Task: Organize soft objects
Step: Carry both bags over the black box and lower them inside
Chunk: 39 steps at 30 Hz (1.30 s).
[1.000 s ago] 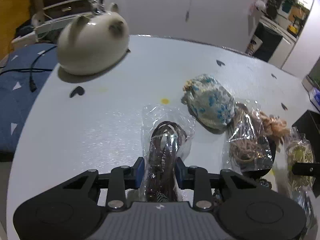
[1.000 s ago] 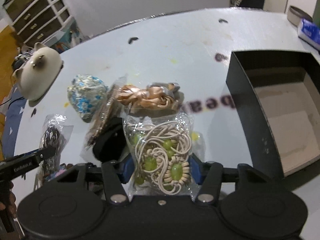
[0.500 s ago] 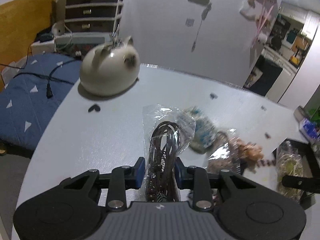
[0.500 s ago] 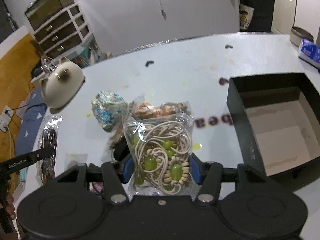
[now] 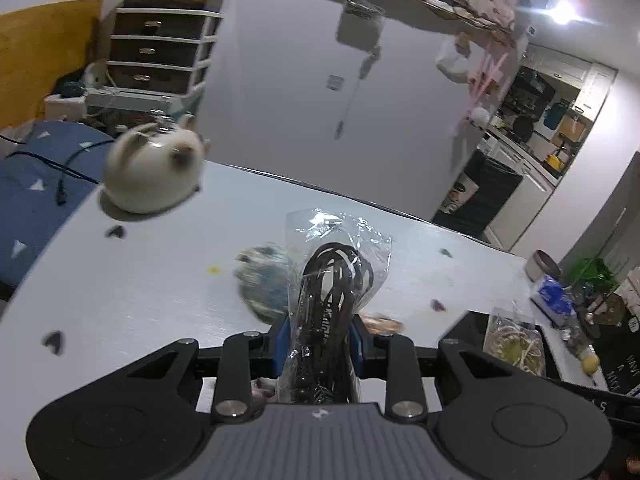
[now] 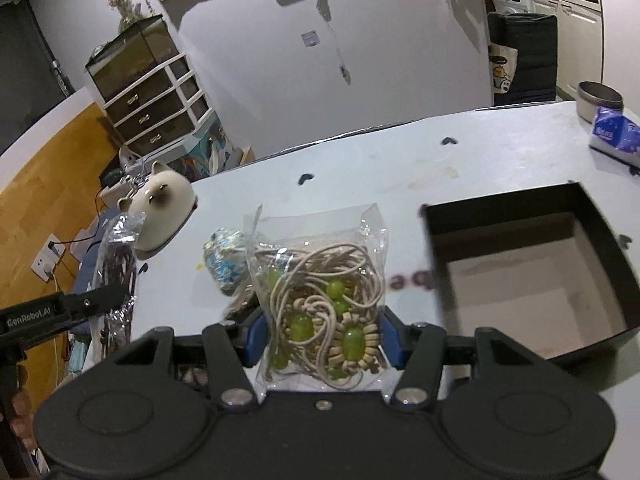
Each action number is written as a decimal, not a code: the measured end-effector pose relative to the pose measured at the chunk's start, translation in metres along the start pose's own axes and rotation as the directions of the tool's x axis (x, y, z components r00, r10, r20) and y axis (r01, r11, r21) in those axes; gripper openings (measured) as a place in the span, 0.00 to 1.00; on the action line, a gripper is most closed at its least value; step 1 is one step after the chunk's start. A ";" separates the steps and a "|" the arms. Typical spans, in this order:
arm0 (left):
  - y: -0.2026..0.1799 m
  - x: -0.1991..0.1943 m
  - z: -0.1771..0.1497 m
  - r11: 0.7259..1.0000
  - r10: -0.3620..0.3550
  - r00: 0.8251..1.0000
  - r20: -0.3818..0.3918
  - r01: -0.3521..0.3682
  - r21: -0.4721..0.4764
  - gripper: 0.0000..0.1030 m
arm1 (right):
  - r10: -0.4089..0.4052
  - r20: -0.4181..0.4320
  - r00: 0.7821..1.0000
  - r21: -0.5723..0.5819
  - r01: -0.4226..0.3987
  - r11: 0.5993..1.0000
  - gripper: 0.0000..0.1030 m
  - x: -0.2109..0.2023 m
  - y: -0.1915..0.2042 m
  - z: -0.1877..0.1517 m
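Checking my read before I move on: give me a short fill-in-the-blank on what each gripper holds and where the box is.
1. The left gripper is shut on a clear bag of ____ cords.
2. The right gripper is shut on a clear bag of cream cord with ____ beads.
3. In the right wrist view, the open black box lies to the ____ of the held bag.
4. The inside of the black box is ____.

Missing words: dark brown; green; right; empty
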<state>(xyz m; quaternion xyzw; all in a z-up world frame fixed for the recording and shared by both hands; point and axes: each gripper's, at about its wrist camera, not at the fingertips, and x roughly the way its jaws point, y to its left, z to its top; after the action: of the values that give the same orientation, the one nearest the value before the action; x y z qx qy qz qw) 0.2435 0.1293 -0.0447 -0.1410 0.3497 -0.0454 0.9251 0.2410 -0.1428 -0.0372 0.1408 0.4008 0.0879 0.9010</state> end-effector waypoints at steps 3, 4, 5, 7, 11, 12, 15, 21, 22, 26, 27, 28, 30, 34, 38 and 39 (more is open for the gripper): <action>-0.030 0.005 -0.005 1.000 -0.018 1.000 -0.010 0.018 -0.005 0.31 | -0.002 0.002 1.000 0.001 0.002 1.000 0.55 -0.009 -0.027 0.007; -0.040 0.007 -0.007 1.000 -0.023 1.000 -0.013 0.023 -0.007 0.31 | -0.003 0.001 1.000 0.005 0.003 1.000 0.55 -0.012 -0.038 0.010; -0.052 0.010 -0.009 1.000 -0.029 0.999 -0.014 0.028 -0.010 0.31 | -0.003 -0.001 1.000 0.008 0.003 1.000 0.55 -0.014 -0.048 0.013; -0.072 0.014 -0.012 0.999 -0.034 0.999 -0.015 0.034 -0.007 0.31 | -0.001 -0.003 1.000 0.014 0.001 1.000 0.55 -0.018 -0.067 0.018; -0.111 0.027 -0.016 0.999 -0.047 0.999 -0.020 0.047 0.001 0.31 | -0.003 -0.002 1.000 0.025 0.003 1.000 0.56 -0.023 -0.105 0.027; -0.123 0.031 -0.017 0.999 -0.053 0.998 -0.021 0.053 0.004 0.31 | -0.004 -0.002 1.000 0.028 0.004 1.000 0.56 -0.024 -0.114 0.030; -0.153 0.046 -0.021 0.997 -0.073 0.997 -0.035 0.073 0.005 0.31 | -0.012 -0.008 1.000 0.031 0.012 0.999 0.56 -0.026 -0.141 0.036; -0.200 0.079 -0.031 0.992 -0.127 0.988 -0.088 0.126 -0.024 0.31 | -0.034 -0.046 0.998 0.037 0.036 0.999 0.56 -0.026 -0.185 0.044; -0.206 0.085 -0.034 0.991 -0.134 0.986 -0.101 0.131 -0.030 0.31 | -0.036 -0.054 0.998 0.034 0.038 0.999 0.56 -0.026 -0.191 0.044; -0.225 0.111 -0.046 0.990 -0.138 0.978 -0.157 0.130 -0.057 0.31 | -0.038 -0.087 0.995 -0.013 0.038 0.999 0.56 -0.022 -0.207 0.047; -0.227 0.116 -0.049 0.991 -0.130 0.977 -0.167 0.121 -0.062 0.31 | -0.038 -0.094 0.995 -0.011 0.037 0.999 0.56 -0.021 -0.211 0.047; -0.229 0.121 -0.051 0.992 -0.115 0.978 -0.175 0.106 -0.064 0.31 | -0.033 -0.103 0.994 -0.001 0.033 0.999 0.56 -0.019 -0.216 0.048; -0.231 0.131 -0.056 0.994 -0.091 0.976 -0.196 0.077 -0.076 0.31 | -0.027 -0.117 0.993 0.013 0.029 1.000 0.56 -0.016 -0.223 0.049; -0.234 0.145 -0.066 0.998 -0.025 0.973 -0.228 0.011 -0.065 0.33 | -0.014 -0.161 0.987 0.031 0.019 0.999 0.56 -0.005 -0.229 0.049; -0.235 0.147 -0.068 0.999 0.029 0.975 -0.220 -0.035 -0.026 0.40 | 0.008 -0.189 0.982 0.025 -0.004 1.000 0.56 0.004 -0.228 0.049; -0.236 0.148 -0.068 0.999 0.033 0.975 -0.220 -0.038 -0.019 0.42 | 0.010 -0.195 0.981 0.021 -0.006 1.000 0.56 0.007 -0.227 0.050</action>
<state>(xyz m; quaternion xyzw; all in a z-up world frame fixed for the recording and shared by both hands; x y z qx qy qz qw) 0.3128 -0.1388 -0.1182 -0.1394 0.4526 -0.0404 0.8798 0.2928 -0.3642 -0.0834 0.1424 0.4875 0.1011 0.8555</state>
